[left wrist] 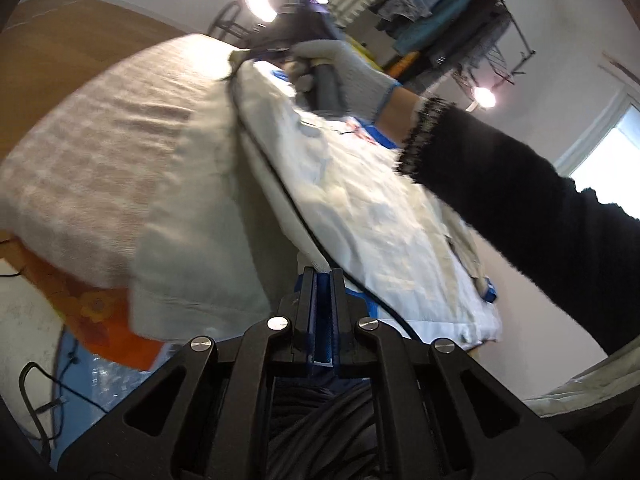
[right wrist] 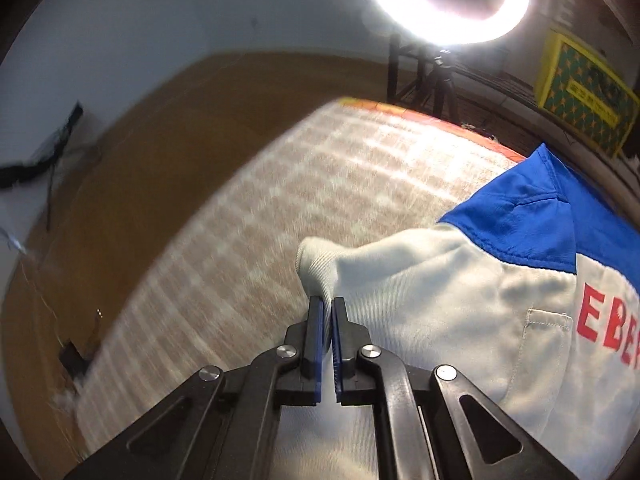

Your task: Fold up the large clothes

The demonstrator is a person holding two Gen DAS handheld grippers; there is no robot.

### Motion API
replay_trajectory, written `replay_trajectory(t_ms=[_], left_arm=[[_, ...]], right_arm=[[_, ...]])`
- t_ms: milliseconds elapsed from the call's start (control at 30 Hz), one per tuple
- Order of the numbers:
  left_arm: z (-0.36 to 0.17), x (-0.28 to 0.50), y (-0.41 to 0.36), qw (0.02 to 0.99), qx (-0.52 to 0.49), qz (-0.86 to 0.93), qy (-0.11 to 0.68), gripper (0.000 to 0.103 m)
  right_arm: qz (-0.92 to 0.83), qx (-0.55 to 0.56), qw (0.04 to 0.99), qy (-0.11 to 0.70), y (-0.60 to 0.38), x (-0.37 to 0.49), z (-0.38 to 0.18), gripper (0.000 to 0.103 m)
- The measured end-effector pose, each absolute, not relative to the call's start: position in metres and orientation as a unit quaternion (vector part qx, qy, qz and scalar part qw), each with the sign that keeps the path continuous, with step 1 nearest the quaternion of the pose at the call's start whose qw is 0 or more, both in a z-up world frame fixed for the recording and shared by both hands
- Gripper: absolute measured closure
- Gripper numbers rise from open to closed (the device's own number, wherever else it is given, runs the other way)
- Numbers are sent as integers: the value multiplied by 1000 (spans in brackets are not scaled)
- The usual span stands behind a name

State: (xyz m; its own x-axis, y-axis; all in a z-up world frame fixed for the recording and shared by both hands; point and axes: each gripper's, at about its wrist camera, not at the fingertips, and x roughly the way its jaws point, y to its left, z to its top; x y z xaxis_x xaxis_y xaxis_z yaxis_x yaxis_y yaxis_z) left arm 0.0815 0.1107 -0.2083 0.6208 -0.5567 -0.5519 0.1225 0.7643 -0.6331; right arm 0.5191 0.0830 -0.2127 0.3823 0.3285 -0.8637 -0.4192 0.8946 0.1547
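Black hand-held gripper, blue pads, silver screws; grey knit glove, fuzzy black sleeve.

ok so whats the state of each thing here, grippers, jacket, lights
left hand-held gripper: shut on a white jacket edge
right hand-held gripper: shut on a bunched fold of the jacket
white and blue jacket: spread on the checked cloth, partly lifted
checked cloth: lying flat
ring light: on
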Motion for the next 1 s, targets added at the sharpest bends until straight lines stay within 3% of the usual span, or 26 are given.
replay_trajectory(t_ms=[100,300,367,433,633,1000], left_arm=[[-221,79,129,855,-296,-167,390,100],[-258,89,144,846,-291,-102,434,100],[-270,92,141,841,-284,-93,451,100],[-276,91,141,838,-282,-90,458,100],[-268,86,145,848,-278,-83,443,98],[-231,53,185,871,-275,-86,397,98]], right_arm=[[238,10,830,504,81,524,-207,102],[236,-6,826,513,104,527,-234,99],[244,1,818,522,106,528,-242,89],[255,1,815,521,104,527,-243,71],[290,6,828,480,76,502,-196,69],[364,61,833,412,-30,362,-80,65]])
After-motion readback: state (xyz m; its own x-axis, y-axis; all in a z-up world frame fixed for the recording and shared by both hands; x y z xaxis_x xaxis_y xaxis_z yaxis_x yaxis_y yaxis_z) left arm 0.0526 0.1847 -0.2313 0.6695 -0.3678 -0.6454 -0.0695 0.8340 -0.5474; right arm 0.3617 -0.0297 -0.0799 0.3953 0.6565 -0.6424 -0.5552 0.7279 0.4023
